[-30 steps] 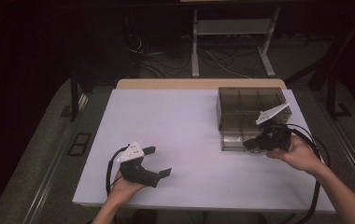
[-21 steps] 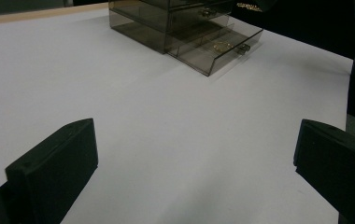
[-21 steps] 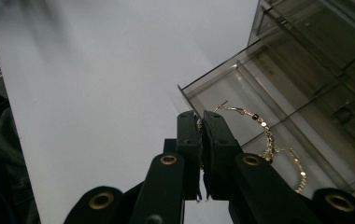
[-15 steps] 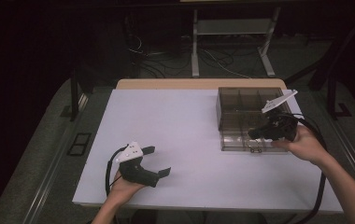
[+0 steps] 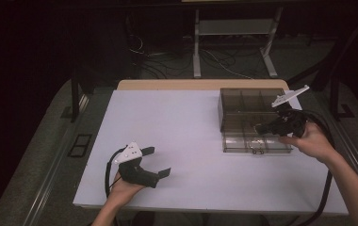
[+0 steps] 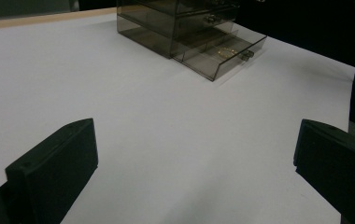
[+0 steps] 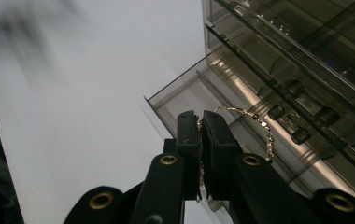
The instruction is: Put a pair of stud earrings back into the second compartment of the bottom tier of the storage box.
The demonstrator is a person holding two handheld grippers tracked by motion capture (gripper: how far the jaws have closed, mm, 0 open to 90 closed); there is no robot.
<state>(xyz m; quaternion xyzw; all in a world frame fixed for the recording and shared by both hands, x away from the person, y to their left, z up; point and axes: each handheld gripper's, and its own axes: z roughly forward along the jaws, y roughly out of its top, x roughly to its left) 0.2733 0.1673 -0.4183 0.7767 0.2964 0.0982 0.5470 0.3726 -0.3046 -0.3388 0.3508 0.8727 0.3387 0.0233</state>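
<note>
A smoky clear drawer box (image 5: 250, 106) stands on the right of the white table, its bottom drawer (image 5: 255, 143) pulled out toward me. My right gripper (image 5: 261, 128) hovers over that drawer, shut on a thin gold chain bracelet (image 7: 250, 122) that loops out from between the pads above the drawer (image 7: 199, 93). My left gripper (image 5: 160, 162) lies low near the table's front left with its jaws wide apart and nothing between them (image 6: 194, 158). The left gripper view also shows the drawer box (image 6: 185, 23) far off, with a gold ring shape in its open drawer (image 6: 227, 51).
The white table top (image 5: 182, 132) stretches between the two hands. A metal stand (image 5: 233, 37) and cables lie on the dark floor behind the table. The right gripper's black cable (image 5: 328, 188) runs along the table's right edge.
My right gripper has lifted and moved up and back over the open drawer, carrying the chain. The left hand has stayed still.
</note>
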